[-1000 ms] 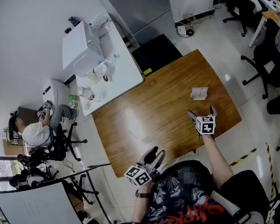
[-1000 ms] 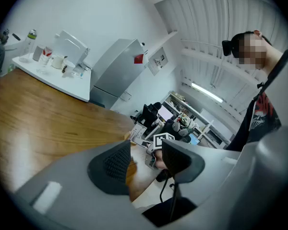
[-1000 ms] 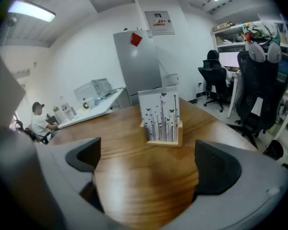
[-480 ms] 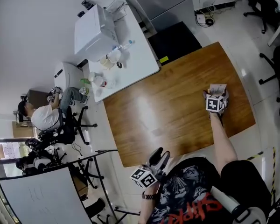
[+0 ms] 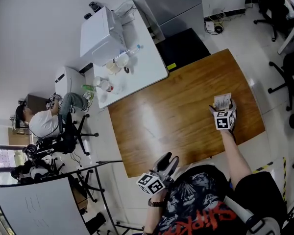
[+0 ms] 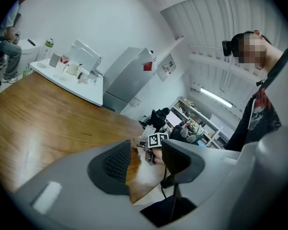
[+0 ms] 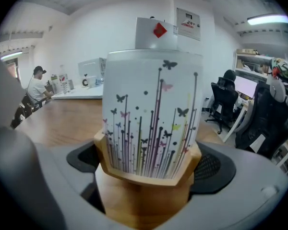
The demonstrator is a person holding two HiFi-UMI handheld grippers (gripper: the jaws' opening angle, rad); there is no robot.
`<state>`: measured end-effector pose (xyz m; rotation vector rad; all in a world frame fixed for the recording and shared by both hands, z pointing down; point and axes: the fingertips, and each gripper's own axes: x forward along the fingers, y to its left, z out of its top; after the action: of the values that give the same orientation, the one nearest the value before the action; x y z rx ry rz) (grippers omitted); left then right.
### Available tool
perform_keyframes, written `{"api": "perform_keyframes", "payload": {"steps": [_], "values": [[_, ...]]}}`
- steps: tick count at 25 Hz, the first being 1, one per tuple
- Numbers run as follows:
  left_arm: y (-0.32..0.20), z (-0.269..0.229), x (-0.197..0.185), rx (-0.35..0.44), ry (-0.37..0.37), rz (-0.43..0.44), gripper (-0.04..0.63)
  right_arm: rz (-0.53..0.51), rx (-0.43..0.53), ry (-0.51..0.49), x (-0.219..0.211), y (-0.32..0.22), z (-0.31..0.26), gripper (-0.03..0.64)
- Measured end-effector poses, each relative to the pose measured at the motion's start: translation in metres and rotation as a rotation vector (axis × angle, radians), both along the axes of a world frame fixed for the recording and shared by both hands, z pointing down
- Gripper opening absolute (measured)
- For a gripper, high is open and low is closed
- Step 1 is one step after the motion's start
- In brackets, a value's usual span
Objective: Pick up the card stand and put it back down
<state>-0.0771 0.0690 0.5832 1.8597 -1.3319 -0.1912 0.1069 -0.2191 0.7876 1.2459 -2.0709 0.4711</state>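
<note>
The card stand [image 7: 149,123] is a wooden block that holds a white card printed with butterflies and stems. It fills the right gripper view, its block wedged between the two pads of my right gripper [image 7: 149,166], which is shut on it. In the head view the card stand [image 5: 222,102] rises just beyond my right gripper [image 5: 224,115], near the right end of the wooden table [image 5: 171,116]. My left gripper [image 5: 166,161] hangs at the table's near edge, open with nothing between its fingers. From the left gripper view, the left gripper [image 6: 146,159] points across the table toward the right gripper [image 6: 156,140].
A white table [image 5: 142,72] adjoins the wooden one at the far left, carrying a white box [image 5: 100,35], bottles and cups. A person [image 5: 41,124] sits on a chair beyond it. Office chairs [image 5: 289,72] stand to the right. A whiteboard [image 5: 34,207] is at the lower left.
My right gripper travelled from the table's near edge out to the card stand and shut on its wooden block, then drew back a little with it. The left gripper stayed put.
</note>
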Motion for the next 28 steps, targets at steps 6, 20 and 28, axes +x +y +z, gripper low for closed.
{"api": "perform_keyframes", "payload": {"steps": [6,20,28], "values": [[-0.013,-0.021,-0.002,0.089,0.021,0.057,0.193,-0.023,0.092,-0.068,-0.002,0.049,-0.091,0.56],[-0.035,-0.075,0.031,0.22,-0.005,0.247,0.196,0.042,0.253,-0.119,0.082,0.17,-0.297,0.558],[-0.035,-0.081,0.013,0.23,-0.027,0.152,0.182,0.035,0.294,-0.139,0.086,0.186,-0.33,0.558]]}}
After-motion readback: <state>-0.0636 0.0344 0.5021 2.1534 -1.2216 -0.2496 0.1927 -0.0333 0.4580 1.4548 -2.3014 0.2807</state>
